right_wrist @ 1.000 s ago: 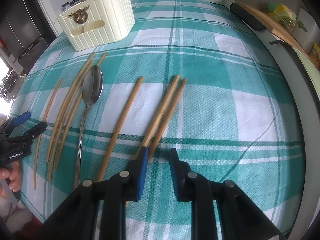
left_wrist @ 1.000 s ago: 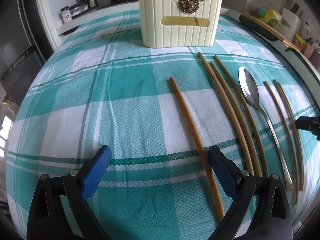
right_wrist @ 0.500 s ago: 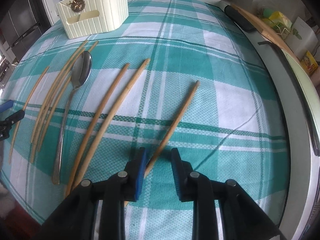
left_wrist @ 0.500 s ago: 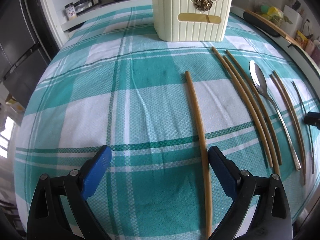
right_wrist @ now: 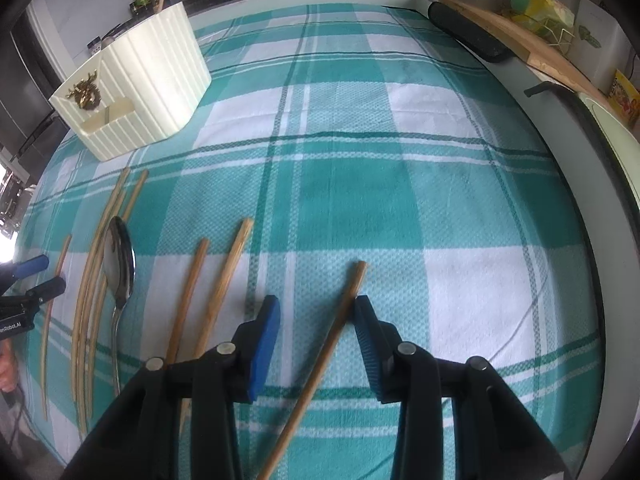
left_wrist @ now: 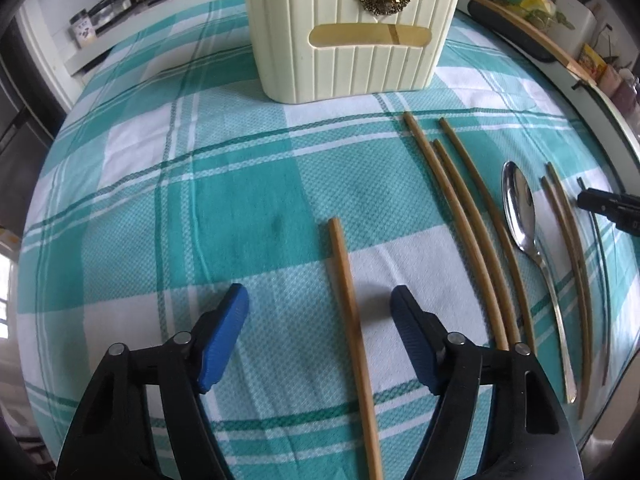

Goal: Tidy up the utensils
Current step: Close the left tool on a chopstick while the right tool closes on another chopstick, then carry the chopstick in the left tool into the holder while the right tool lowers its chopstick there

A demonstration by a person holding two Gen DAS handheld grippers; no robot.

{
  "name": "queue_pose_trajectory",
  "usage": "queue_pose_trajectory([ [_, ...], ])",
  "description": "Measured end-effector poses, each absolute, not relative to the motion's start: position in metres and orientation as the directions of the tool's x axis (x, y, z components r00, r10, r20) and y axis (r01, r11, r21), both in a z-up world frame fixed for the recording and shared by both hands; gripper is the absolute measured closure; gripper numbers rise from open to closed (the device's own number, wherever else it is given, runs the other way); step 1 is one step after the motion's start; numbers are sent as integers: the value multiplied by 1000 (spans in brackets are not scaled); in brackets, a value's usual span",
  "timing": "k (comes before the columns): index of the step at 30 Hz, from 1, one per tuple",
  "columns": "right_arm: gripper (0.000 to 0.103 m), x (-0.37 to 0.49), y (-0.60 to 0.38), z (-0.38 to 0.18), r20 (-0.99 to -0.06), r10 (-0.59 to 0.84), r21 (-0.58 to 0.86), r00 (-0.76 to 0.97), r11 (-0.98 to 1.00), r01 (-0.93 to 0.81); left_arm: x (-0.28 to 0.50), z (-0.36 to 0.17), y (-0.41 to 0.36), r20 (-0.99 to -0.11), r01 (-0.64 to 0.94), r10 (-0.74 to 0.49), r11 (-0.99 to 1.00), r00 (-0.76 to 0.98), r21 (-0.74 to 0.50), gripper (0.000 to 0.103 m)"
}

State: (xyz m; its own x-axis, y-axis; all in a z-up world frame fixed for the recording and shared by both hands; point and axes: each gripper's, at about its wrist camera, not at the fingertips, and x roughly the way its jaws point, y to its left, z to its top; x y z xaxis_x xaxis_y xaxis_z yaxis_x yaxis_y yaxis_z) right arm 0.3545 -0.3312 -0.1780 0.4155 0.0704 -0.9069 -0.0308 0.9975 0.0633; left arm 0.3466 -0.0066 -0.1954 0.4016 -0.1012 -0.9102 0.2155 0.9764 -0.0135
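Looking down from the left wrist, the left tool [left_wrist: 320,304] is hanging over a tabletop that is wearing a teal and white checked cloth [left_wrist: 224,200]. Its blue pads are spread and closing, with a lone chopstick [left_wrist: 352,320] lying between them, nearer the right pad, and touching neither. A cream utensil holder [left_wrist: 348,48] is standing at the far side. To the right three chopsticks [left_wrist: 460,216] are lying close together, then a metal spoon [left_wrist: 520,216], then two more thin sticks [left_wrist: 568,240]. The other tool's black tip is showing at the right edge.

Turning to the right wrist view, the right tool [right_wrist: 316,312] is closing its narrowly parted pads around a slanting chopstick [right_wrist: 340,316], which is touching the right pad while a gap is showing at the left one. Two chopsticks [right_wrist: 216,280] are lying just left of it, the spoon [right_wrist: 118,268] and a bundle of sticks [right_wrist: 92,280] farther left, and the holder [right_wrist: 156,80] at the far left.
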Motion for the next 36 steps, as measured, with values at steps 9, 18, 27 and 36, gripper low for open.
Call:
queue_pose_trajectory([
  [9,97,356,-338,-141,-818,185,188,544,981,-51,351,-160,0,-840,205,-227,968,492,-142,99],
  [18,97,285,-308,-21,-574,258,147,777,966,-212,298,-45,31,-639,222,-304,953,707,-207,99],
  [27,97,246,-269,39,-362,276,51,890,960,-277,264,14,47,-494,234,-329,941,805,-245,99],
  [36,98,266,-253,75,-323,308,58,895,950,-306,270,46,63,-441,228,-331,935,834,-270,99],
])
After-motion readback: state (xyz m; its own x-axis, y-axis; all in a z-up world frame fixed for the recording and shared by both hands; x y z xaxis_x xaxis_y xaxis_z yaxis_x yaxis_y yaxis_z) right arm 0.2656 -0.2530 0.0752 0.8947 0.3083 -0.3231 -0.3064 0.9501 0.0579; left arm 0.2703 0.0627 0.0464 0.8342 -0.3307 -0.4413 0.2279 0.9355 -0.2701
